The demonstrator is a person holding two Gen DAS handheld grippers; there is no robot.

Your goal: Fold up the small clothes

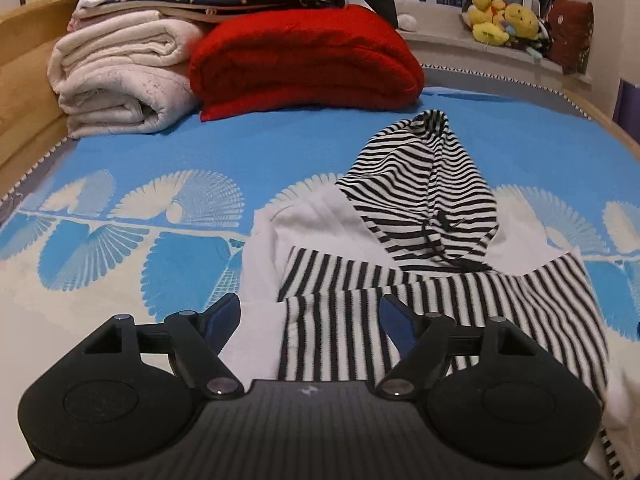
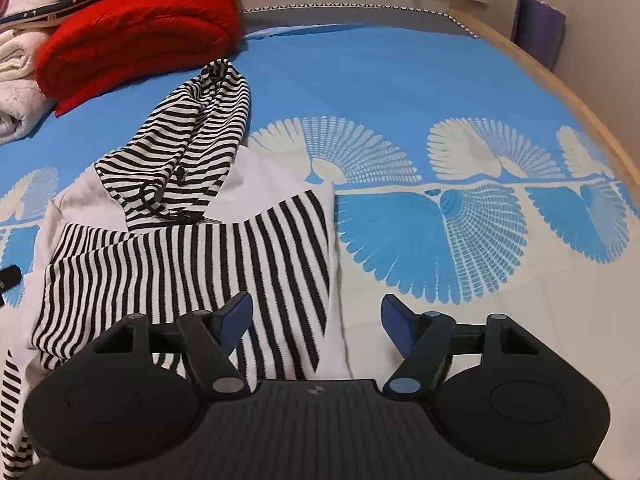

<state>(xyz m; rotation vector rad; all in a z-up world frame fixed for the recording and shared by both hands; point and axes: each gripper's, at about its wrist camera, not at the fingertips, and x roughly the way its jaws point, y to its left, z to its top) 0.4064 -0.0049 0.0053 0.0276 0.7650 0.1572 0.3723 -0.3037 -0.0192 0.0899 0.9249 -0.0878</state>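
A small white hoodie with black-and-white striped hood and sleeves (image 1: 420, 280) (image 2: 192, 248) lies on the blue patterned bedsheet (image 1: 200, 160) (image 2: 400, 80). Both striped sleeves are folded across its body and the hood points to the far side. My left gripper (image 1: 310, 314) hovers open over the hoodie's left part, with nothing pinched between its blue pads. My right gripper (image 2: 316, 316) is open above the hoodie's right edge, its left fingertip (image 2: 236, 312) over the striped sleeve and its right one over the sheet. A dark tip of the other gripper (image 2: 8, 274) shows at the left edge.
A folded red blanket (image 1: 308, 64) (image 2: 136, 32) and rolled cream quilts (image 1: 116, 80) are stacked at the far left of the bed. Plush toys (image 1: 504, 20) sit on the window ledge. The wooden bed frame (image 2: 560, 88) curves along the right.
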